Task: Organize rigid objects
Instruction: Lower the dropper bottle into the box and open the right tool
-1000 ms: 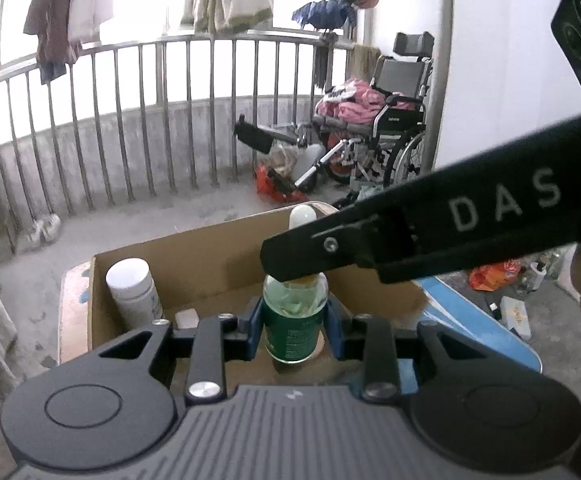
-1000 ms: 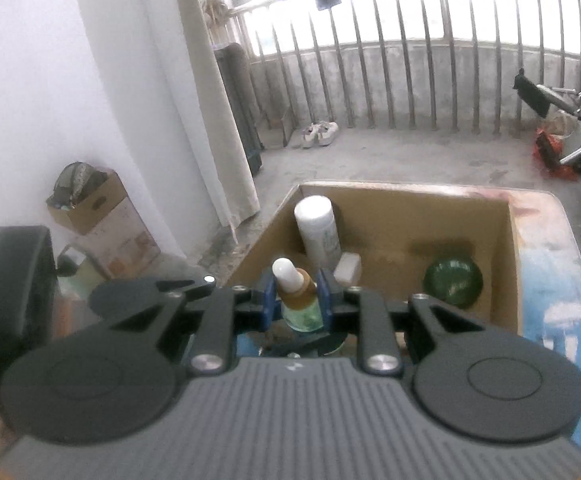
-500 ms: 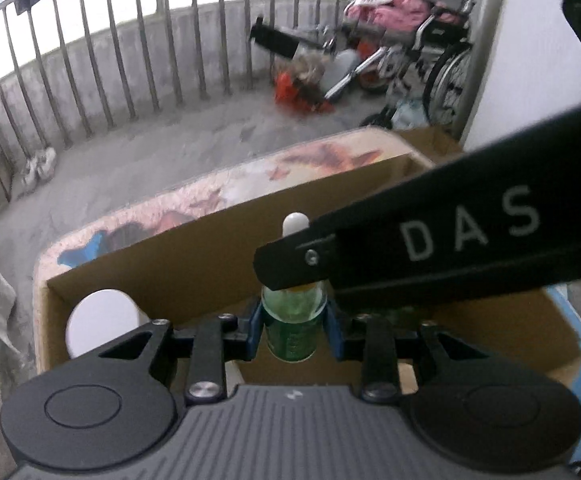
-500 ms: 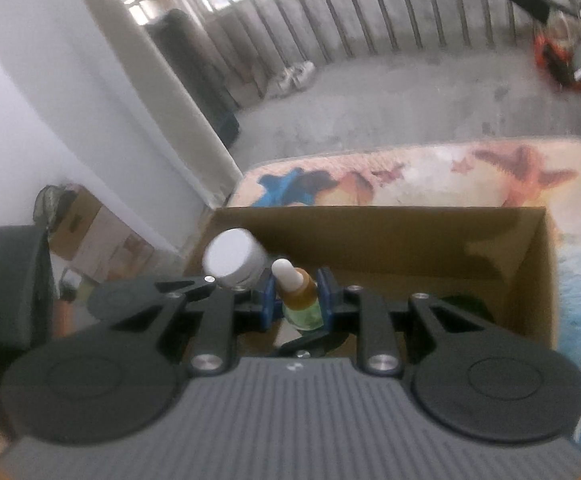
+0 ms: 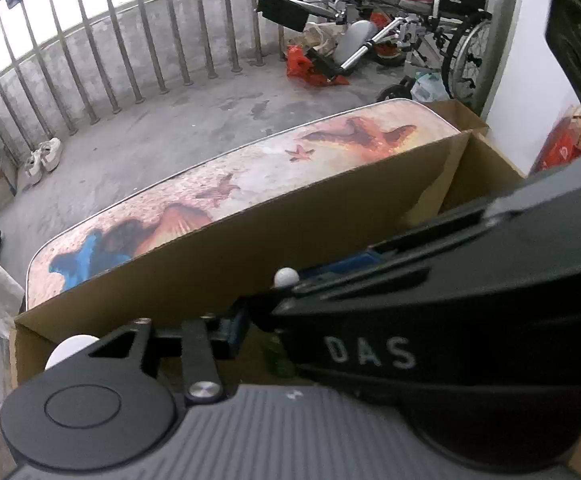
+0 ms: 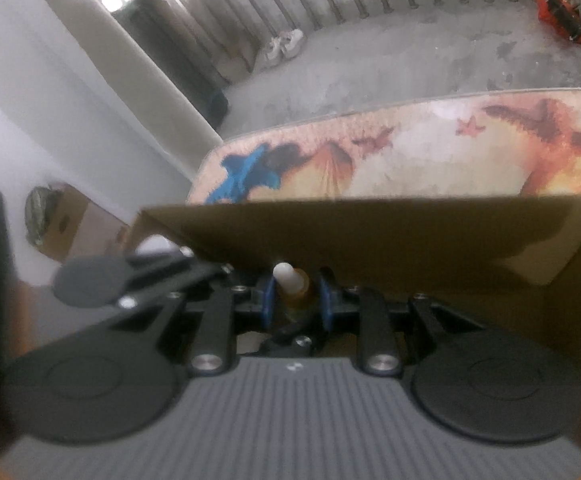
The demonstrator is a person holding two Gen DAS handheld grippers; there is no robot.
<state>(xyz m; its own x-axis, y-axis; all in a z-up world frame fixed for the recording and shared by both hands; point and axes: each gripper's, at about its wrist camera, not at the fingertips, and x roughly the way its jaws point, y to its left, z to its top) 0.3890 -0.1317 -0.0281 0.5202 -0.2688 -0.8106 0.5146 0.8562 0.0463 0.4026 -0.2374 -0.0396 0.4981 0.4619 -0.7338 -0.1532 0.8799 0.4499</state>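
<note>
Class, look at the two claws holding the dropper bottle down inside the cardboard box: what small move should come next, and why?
Probably draw the left claw back. Its jaws have just been opening and now stand off the green bottle, while the right claw is shut on the bottle neck, low inside the cardboard box. The right claw alone can set it down.

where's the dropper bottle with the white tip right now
In the right wrist view the dropper bottle sits centre frame between the right gripper pads, down inside the cardboard box near its far wall.
</note>
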